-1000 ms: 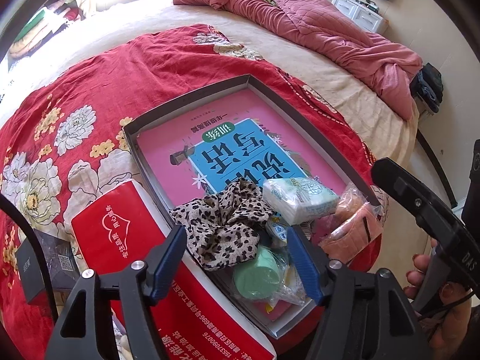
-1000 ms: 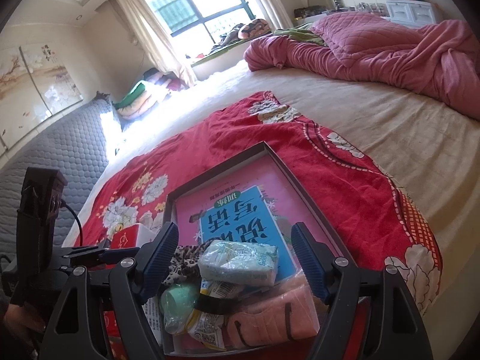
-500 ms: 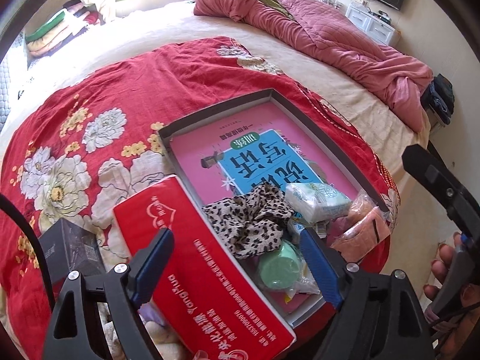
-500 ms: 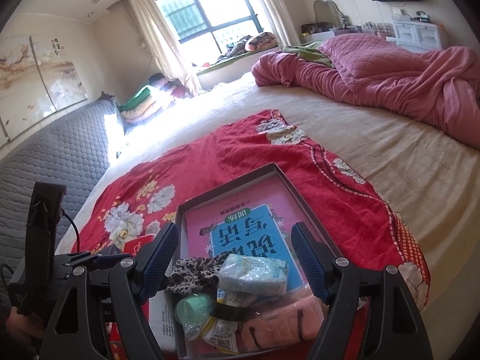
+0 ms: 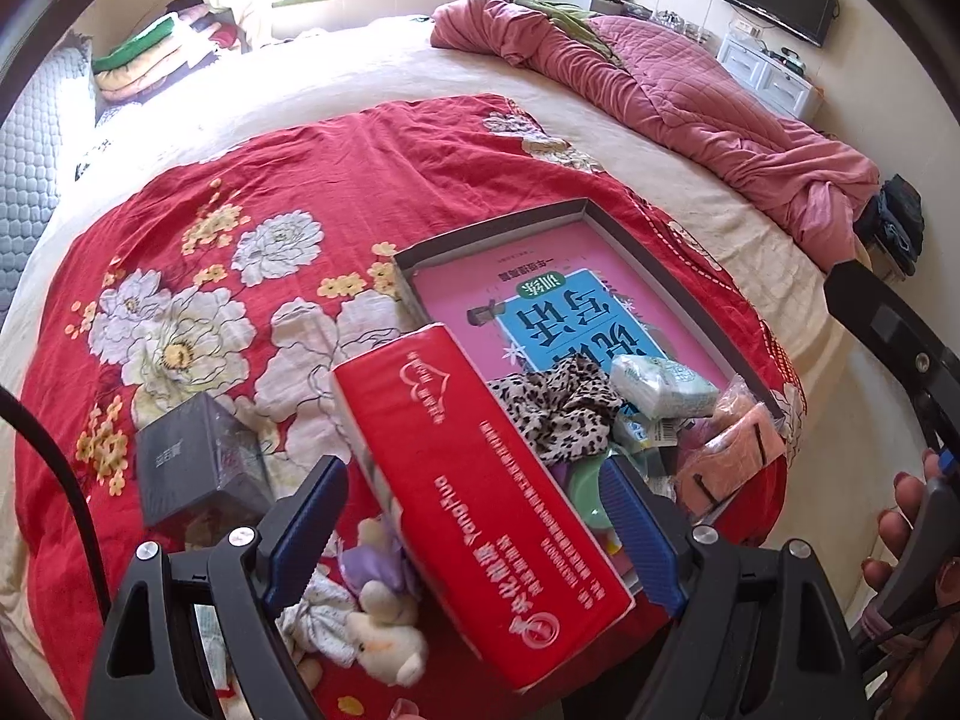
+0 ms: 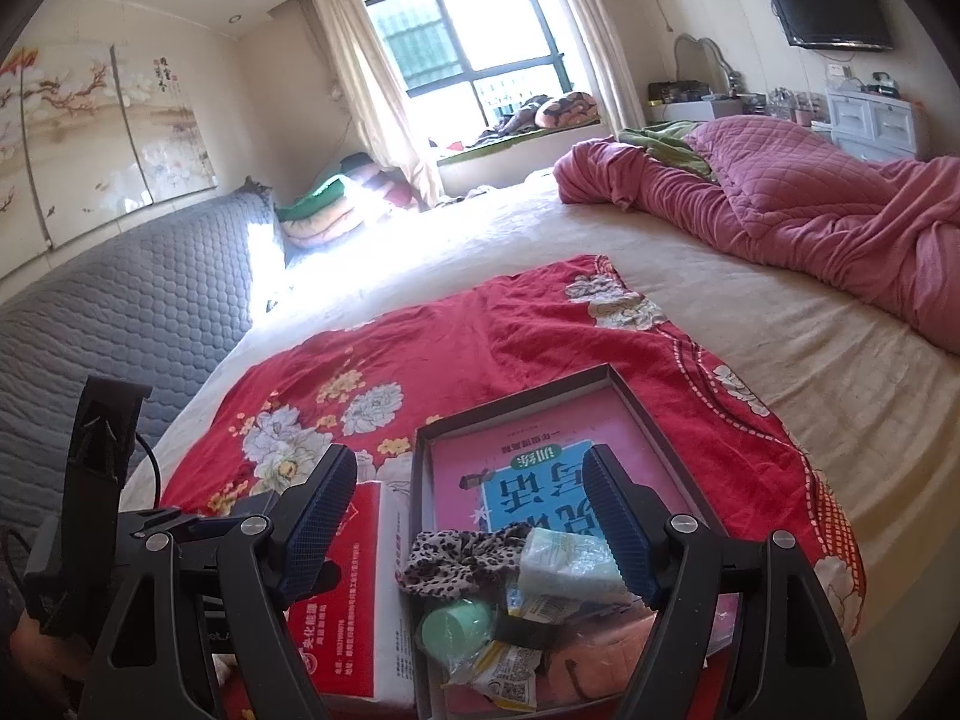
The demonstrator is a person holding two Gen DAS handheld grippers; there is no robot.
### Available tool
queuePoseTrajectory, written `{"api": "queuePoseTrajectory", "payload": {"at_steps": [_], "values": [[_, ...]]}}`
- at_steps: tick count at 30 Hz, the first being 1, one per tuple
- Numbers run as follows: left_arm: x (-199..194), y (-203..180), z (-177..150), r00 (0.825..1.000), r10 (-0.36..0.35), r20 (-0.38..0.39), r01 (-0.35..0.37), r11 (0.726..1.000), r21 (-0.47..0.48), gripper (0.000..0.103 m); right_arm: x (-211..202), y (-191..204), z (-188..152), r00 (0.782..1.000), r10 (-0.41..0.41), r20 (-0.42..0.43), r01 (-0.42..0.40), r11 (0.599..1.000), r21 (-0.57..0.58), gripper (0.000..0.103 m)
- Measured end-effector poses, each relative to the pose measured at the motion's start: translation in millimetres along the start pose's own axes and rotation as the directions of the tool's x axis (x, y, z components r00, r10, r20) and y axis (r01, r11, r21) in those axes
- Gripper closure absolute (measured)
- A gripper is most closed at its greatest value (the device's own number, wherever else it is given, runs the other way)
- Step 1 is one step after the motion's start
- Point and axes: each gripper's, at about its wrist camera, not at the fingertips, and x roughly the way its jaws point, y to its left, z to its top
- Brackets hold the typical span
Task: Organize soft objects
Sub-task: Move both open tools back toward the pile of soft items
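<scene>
Nearest the left wrist camera, the left tool (image 5: pixel 471 531) hangs released, jaws spread with nothing pressed between the pads; its jaws have just been opening. Below and between them lie the near end of the red tissue pack (image 5: pixel 474 498) and, left of that, a cluster of small plush toys (image 5: pixel 375 630) on the red floral cloth (image 5: pixel 240 228). A dark box (image 5: pixel 195 468) sits just beside the toys, farther left.

Right tool (image 6: pixel 468 522): also released, empty, hovering over the near end of the grey tray (image 6: pixel 636 402).

Tray contents, near to far: a green round item (image 6: pixel 453 627) and crinkly packets, a pink soft piece (image 5: pixel 729 459) at the right wall, a wrapped tissue packet (image 6: pixel 567 561), a leopard scrunchie (image 6: pixel 465 558), then a pink-and-blue book (image 6: pixel 540 468) flat on the floor of the tray. Beyond, bare bed and a rumpled pink quilt (image 6: pixel 810 204).

Judgement: soft things still outside the tray are the plush toys and probably the tissue pack; next pickup likely falls to the left tool.

Notes for doing it well:
- Choose one toy; the cluster is tangled, so a pinch on a body, not a limb, should avoid dragging neighbours.
- Come down steeply, pads straddling the toy, clear of the tissue pack's edge.
- Close gently; plush compresses, so confirm hold by a small lift.
- Place toward the far, open part of the tray, over the book; the near end is crowded.
- Keep the right tool clear of the tray rim.
</scene>
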Motion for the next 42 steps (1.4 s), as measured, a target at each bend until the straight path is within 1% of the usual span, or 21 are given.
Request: {"api": "queuePoseTrajectory", "payload": {"at_steps": [6, 10, 21, 29, 36, 42], "values": [[-17, 16, -11, 0.999, 0.041, 0.022, -0.040, 0.999, -0.017, 0.018, -5, 22, 4, 0.999, 0.052, 0.017, -0.052, 0.998, -0.021, 0.024], [-31, 31, -19, 0.998, 0.052, 0.043, -0.050, 0.997, -0.051, 0.018, -7, 39, 5, 0.997, 0.077, 0.014, -0.076, 0.996, -0.045, 0.024], [-57, 70, -41, 0.995, 0.088, 0.054, -0.081, 0.988, -0.128, 0.018, -5, 83, -4, 0.989, 0.148, -0.022, -0.150, 0.980, -0.128, 0.024], [-75, 117, -60, 0.989, 0.140, 0.053, -0.126, 0.968, -0.216, 0.018, 0, 106, -11, 0.982, 0.179, -0.053, -0.186, 0.966, -0.180, 0.024], [-84, 155, -79, 0.984, 0.171, 0.044, -0.151, 0.945, -0.290, 0.018, 4, 124, -17, 0.980, 0.184, -0.078, -0.198, 0.949, -0.247, 0.024], [-85, 174, -92, 0.983, 0.183, 0.029, -0.164, 0.931, -0.326, 0.018, 9, 136, -22, 0.974, 0.199, -0.105, -0.221, 0.937, -0.272, 0.024]]}}
